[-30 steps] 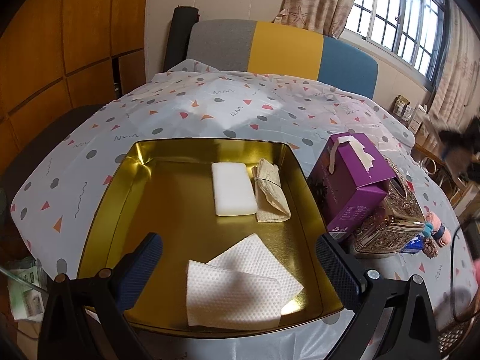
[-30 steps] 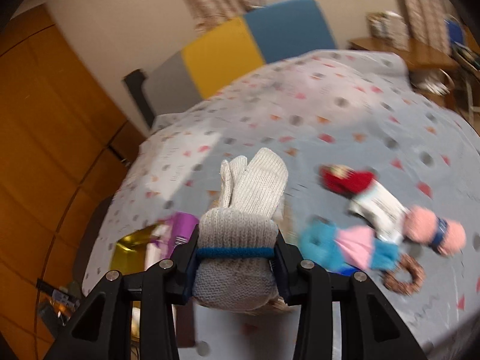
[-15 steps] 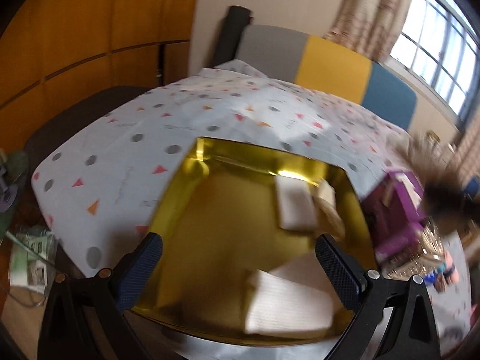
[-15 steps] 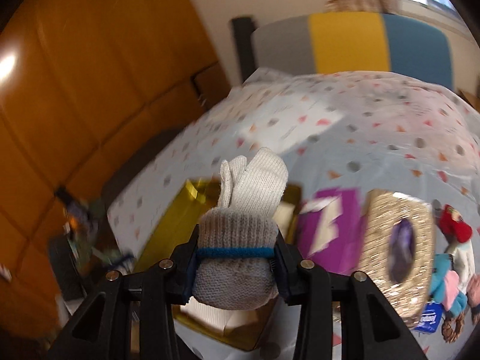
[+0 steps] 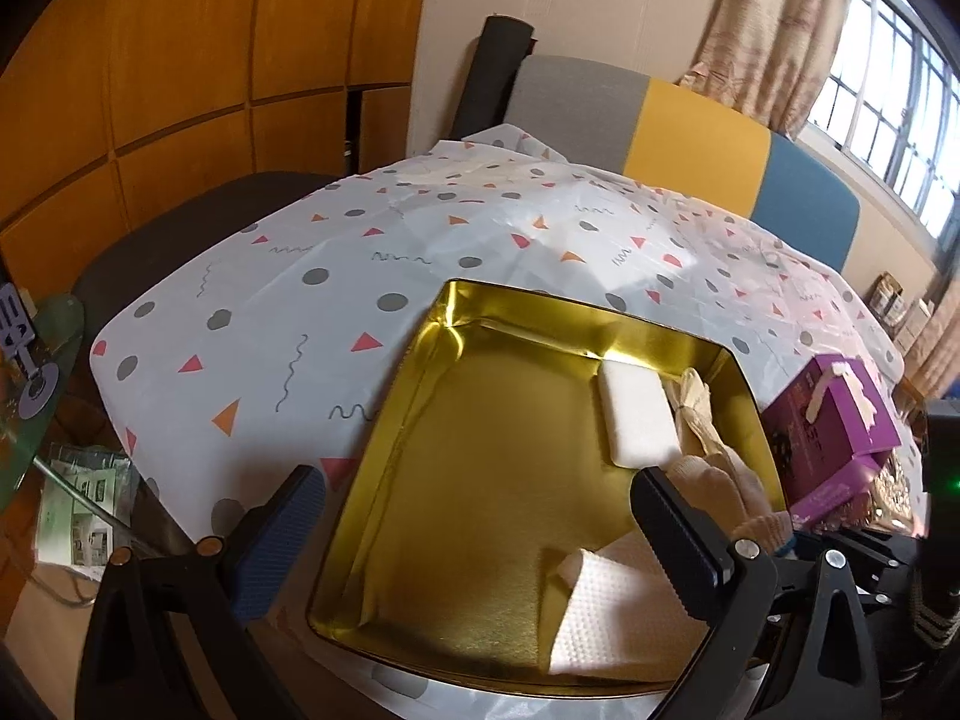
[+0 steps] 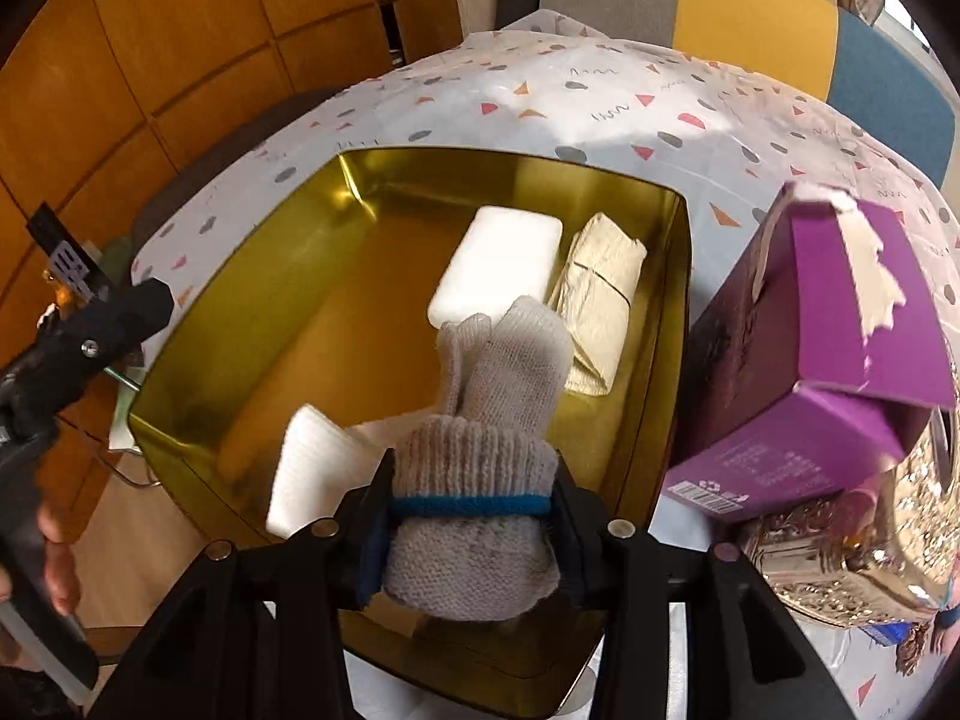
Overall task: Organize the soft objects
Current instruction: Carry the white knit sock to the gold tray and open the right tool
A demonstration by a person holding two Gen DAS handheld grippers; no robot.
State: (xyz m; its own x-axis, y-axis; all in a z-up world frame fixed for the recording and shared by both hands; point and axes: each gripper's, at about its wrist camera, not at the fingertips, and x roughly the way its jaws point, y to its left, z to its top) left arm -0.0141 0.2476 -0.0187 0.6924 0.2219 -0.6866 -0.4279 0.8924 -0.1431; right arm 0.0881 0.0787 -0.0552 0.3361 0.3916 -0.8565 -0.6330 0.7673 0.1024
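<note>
A home living room: a patterned tablecloth (image 5: pixel 372 276) covers the table, with a striped sofa (image 5: pixel 690 132) beyond, wooden wall panels (image 5: pixel 180 60) left, and a curtained window (image 5: pixel 888 78) far right.

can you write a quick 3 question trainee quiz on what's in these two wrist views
1. True or false: the right gripper is shut on the knitted glove.
2. Which lies in the gold tray? A white sponge, B purple box.
3. Fill in: the left gripper is ____.

Key: 1 true; 2 A; 3 open
</note>
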